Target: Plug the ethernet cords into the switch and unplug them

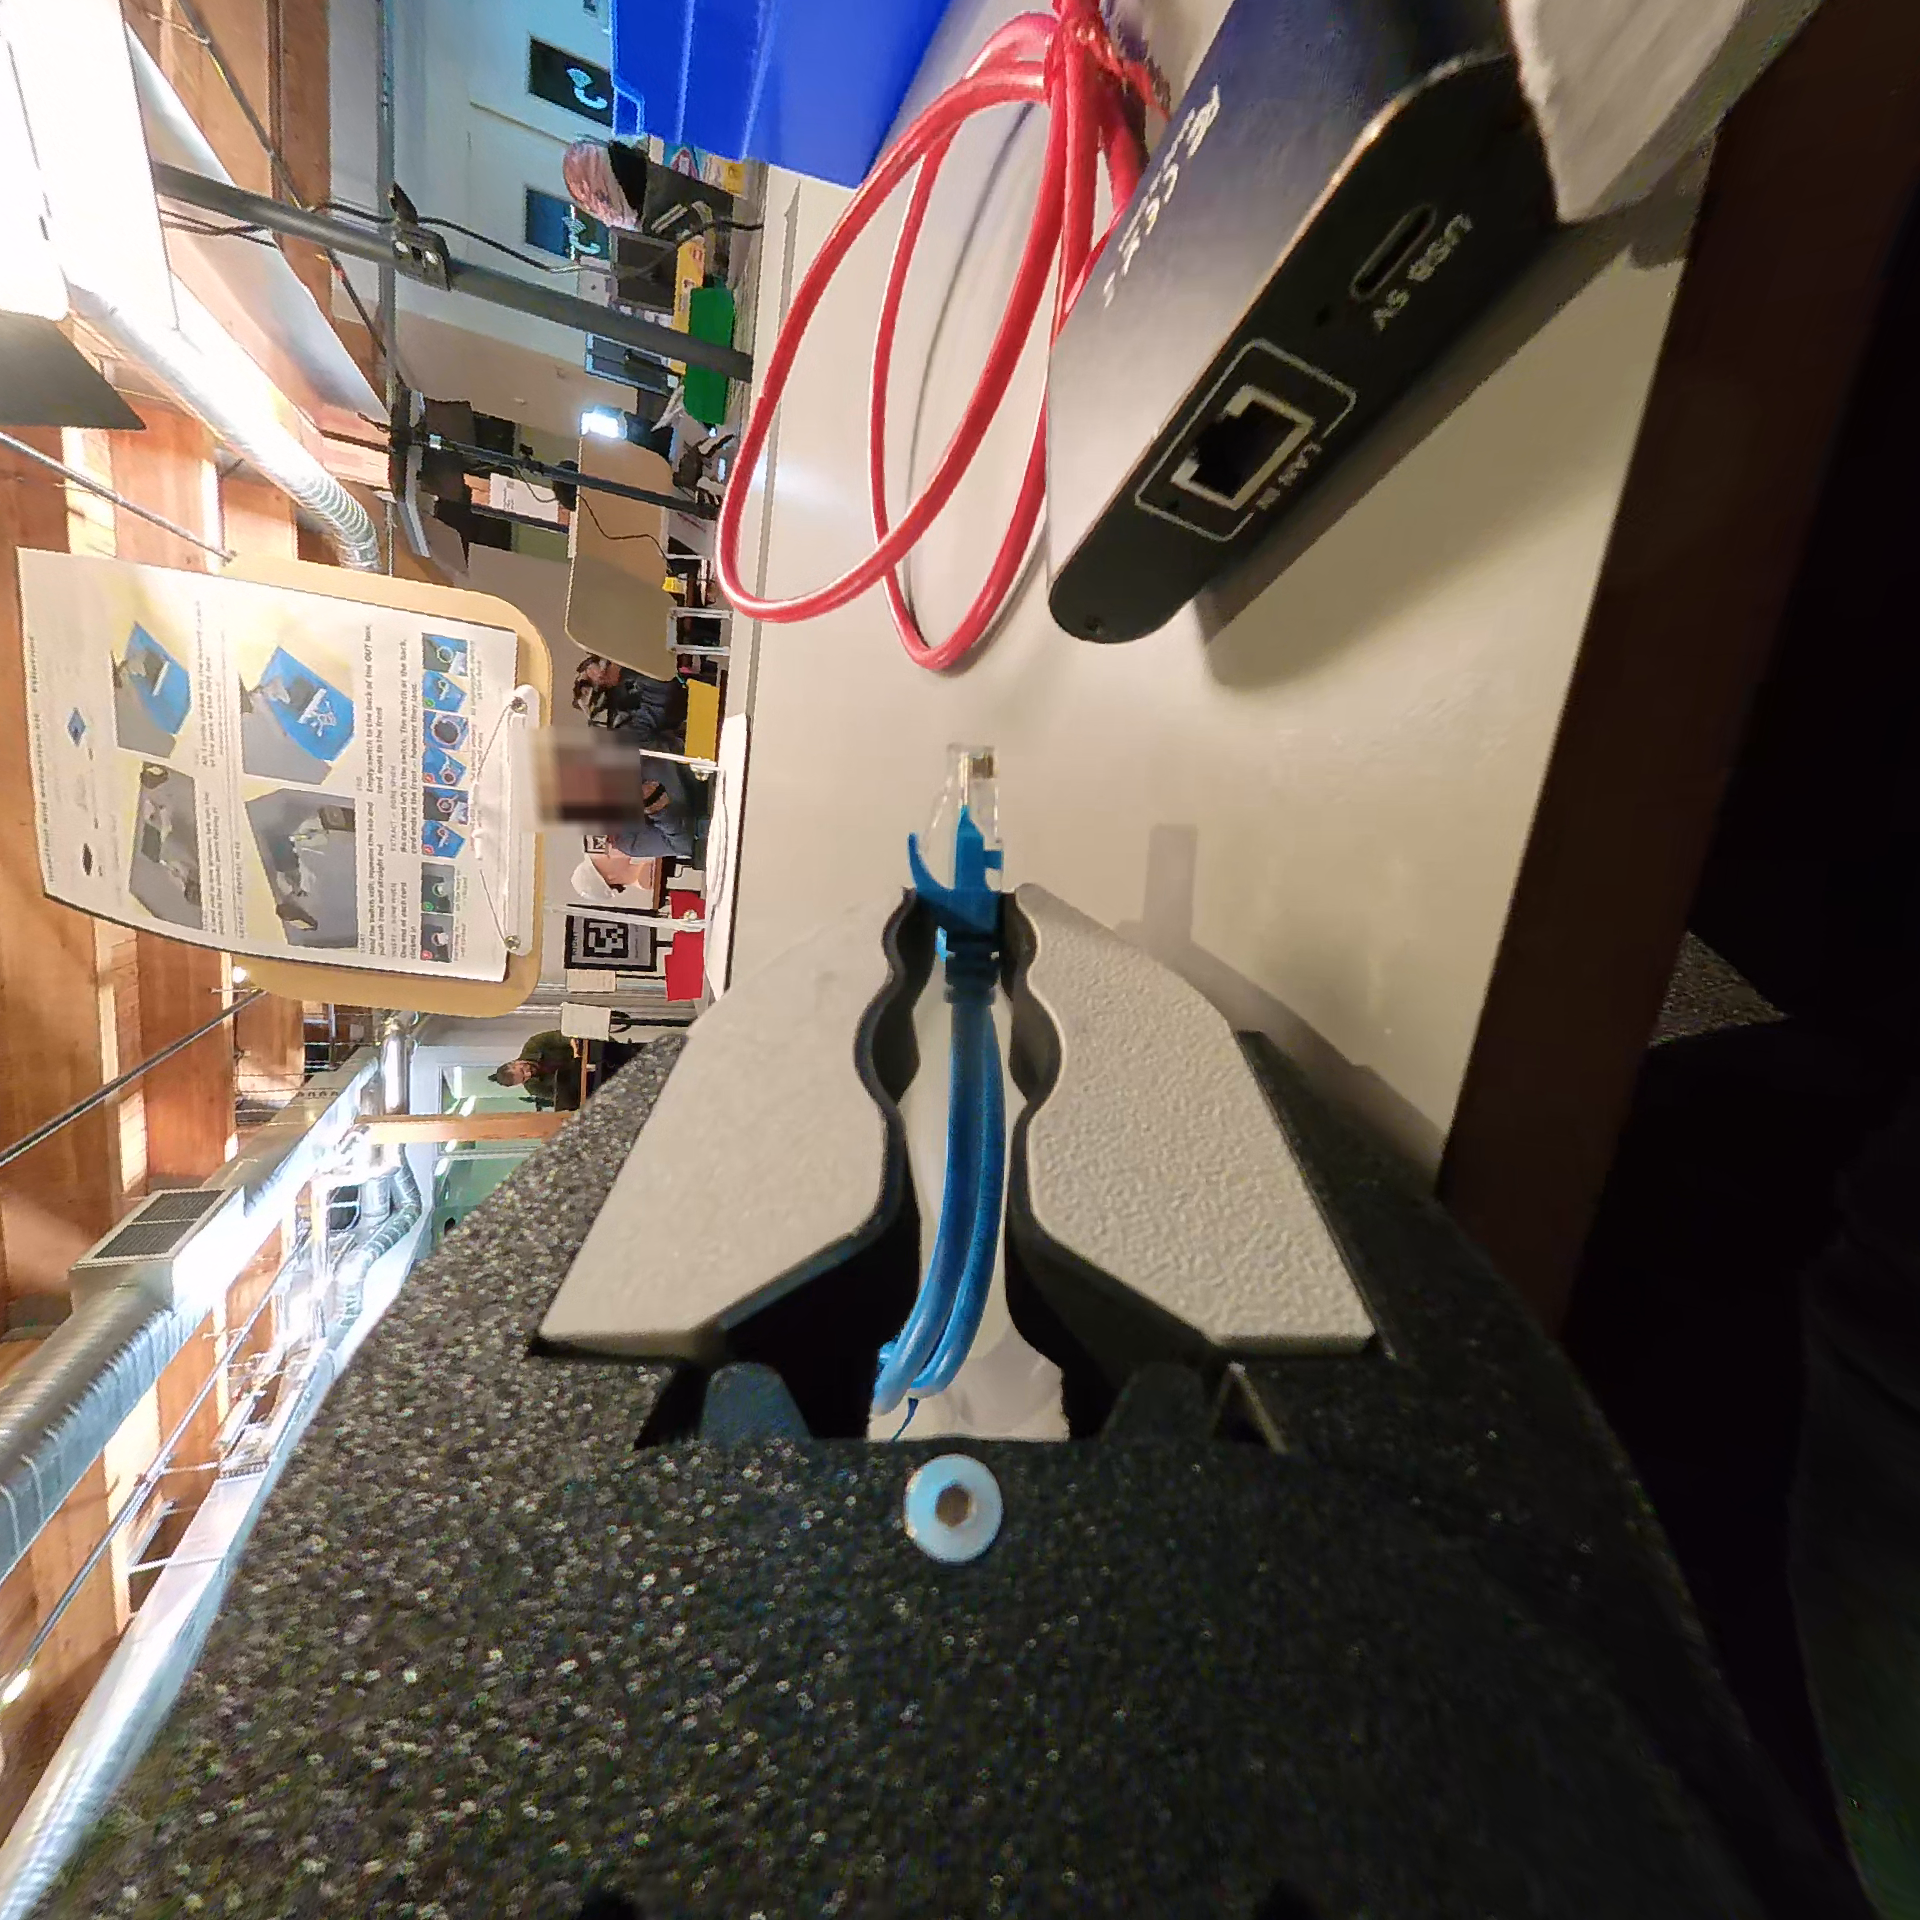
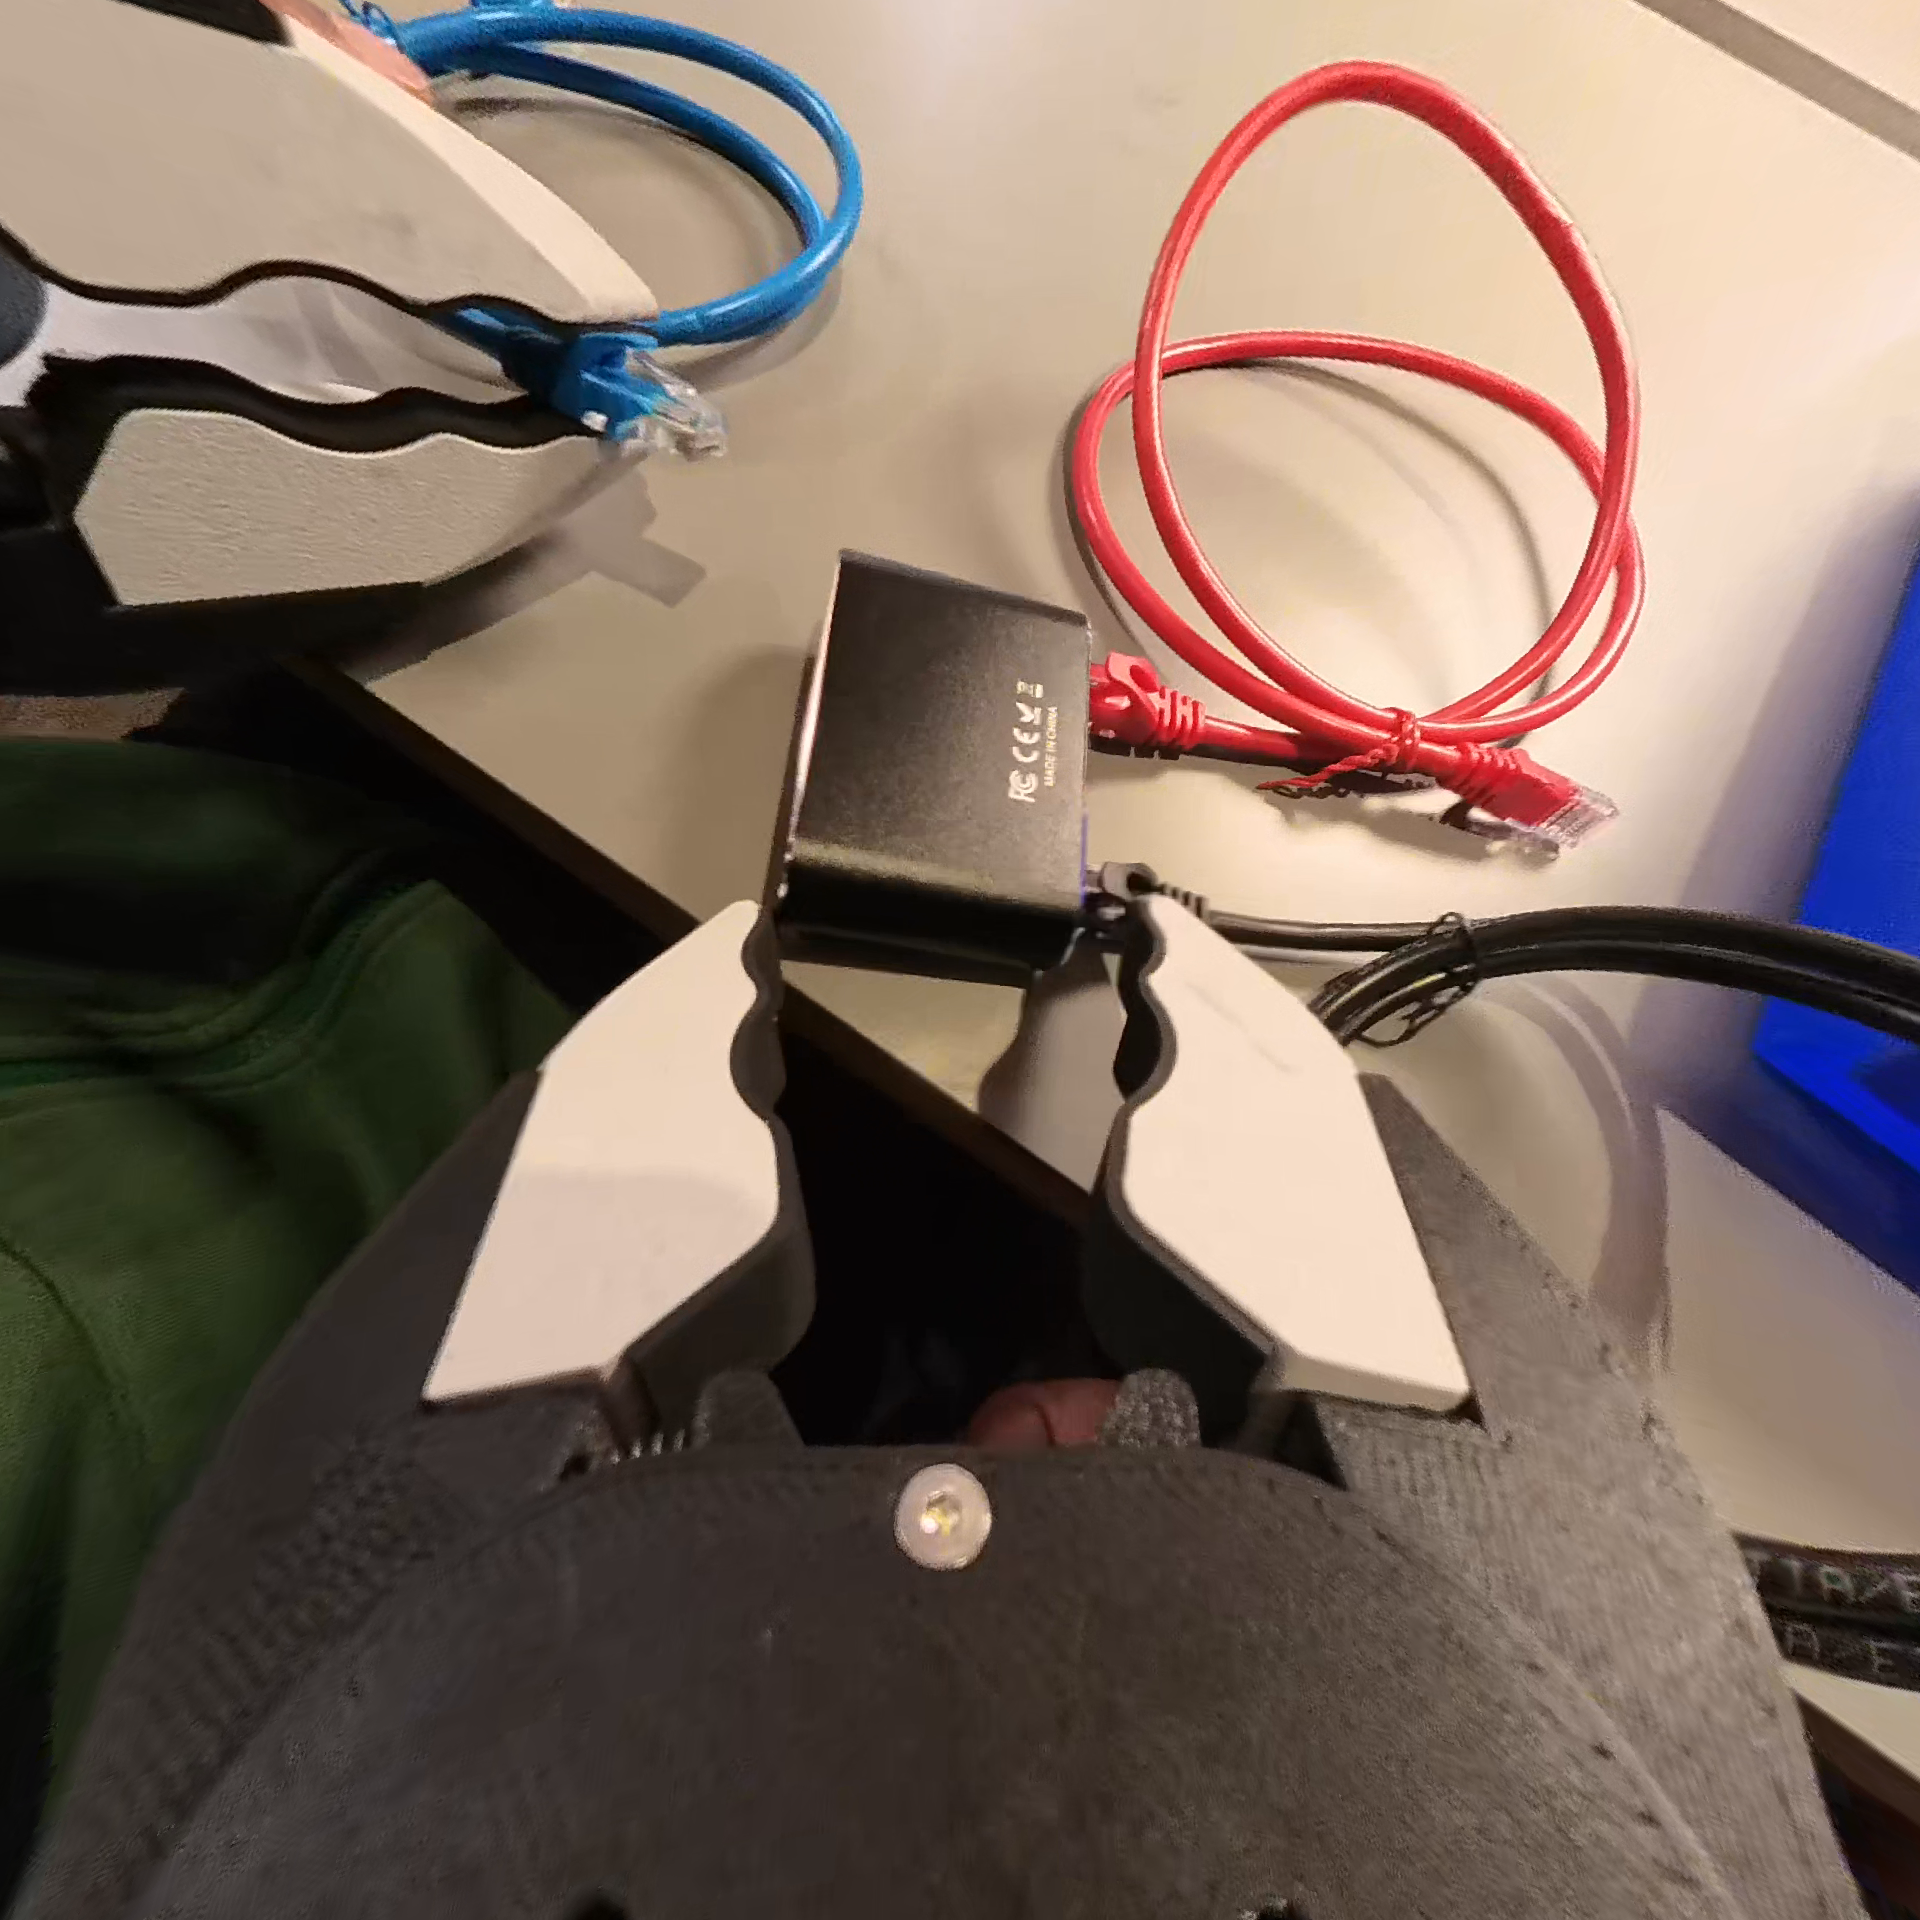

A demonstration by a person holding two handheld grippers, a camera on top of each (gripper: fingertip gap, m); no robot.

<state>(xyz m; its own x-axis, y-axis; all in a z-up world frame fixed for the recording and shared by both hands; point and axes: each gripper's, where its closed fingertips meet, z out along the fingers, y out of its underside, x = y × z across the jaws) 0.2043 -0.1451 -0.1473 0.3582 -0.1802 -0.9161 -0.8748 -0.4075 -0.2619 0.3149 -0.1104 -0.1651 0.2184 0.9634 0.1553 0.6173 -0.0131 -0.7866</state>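
blue cord [image 1: 961, 1049] plug pinched lengthwise in left gripper [image 1: 961, 914], tip forward

The pale tabletop [image 2: 987, 208] carries a red cord [image 2: 1382, 416] coiled just beyond the black switch [image 2: 935, 748], with a blue bin [image 2: 1860, 914] right of it.

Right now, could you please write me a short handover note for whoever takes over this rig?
Left gripper: shut on the blue cord just behind its clear plug, held off the table.
Right gripper: jaws around the near end of the black switch; firm grip unclear.
Red cord: one end in the switch, other end loose on the table.
Done: red plugged in.
Left: push the blue plug into the empty port, then unplug both cords.
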